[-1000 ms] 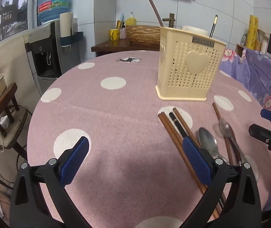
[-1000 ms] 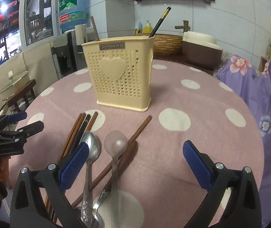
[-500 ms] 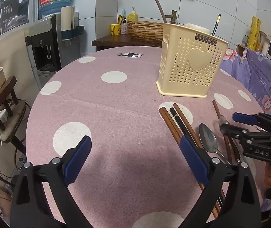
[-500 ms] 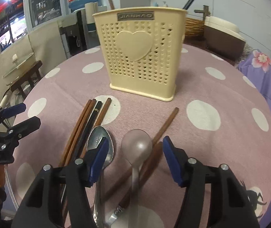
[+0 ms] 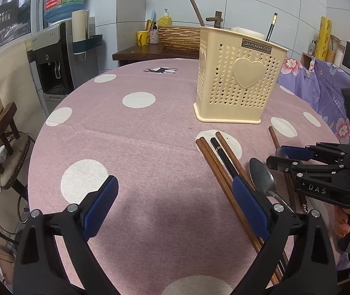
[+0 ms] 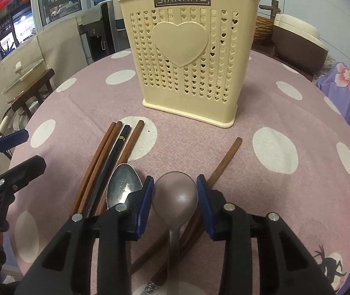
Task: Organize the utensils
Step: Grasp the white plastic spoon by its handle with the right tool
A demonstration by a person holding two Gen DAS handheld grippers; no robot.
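The right gripper (image 6: 175, 196) has just been closing, and a dull spoon (image 6: 175, 195) lies between its blue pads. The pads sit just beside the spoon's bowl on each side. I cannot tell if they squeeze it yet. The spoon still looks flat on the table (image 6: 261, 113), so I would not call it held.

What could go wrong? The bowl is round and smooth. If the pads pinch it there, it may slip out or tip, because the long handle hangs back at 6 o'clock. The spoon also lies across a brown chopstick (image 6: 224, 161). Lifting it could drag that stick or roll it away. A shiny spoon (image 6: 123, 185) lies at 9 o'clock, touching or almost touching the left pad. It could get bumped or caught too.

From the right gripper, the basket (image 6: 189, 56) stands at 12 o'clock, well apart. One black stick already stands in it. A bunch of four chopsticks (image 6: 116, 152) lies at 10 o'clock.

The left gripper (image 5: 172, 205) is wide open and holds nothing. It hangs over bare table, with the chopsticks at its 2 o'clock, under its right finger.
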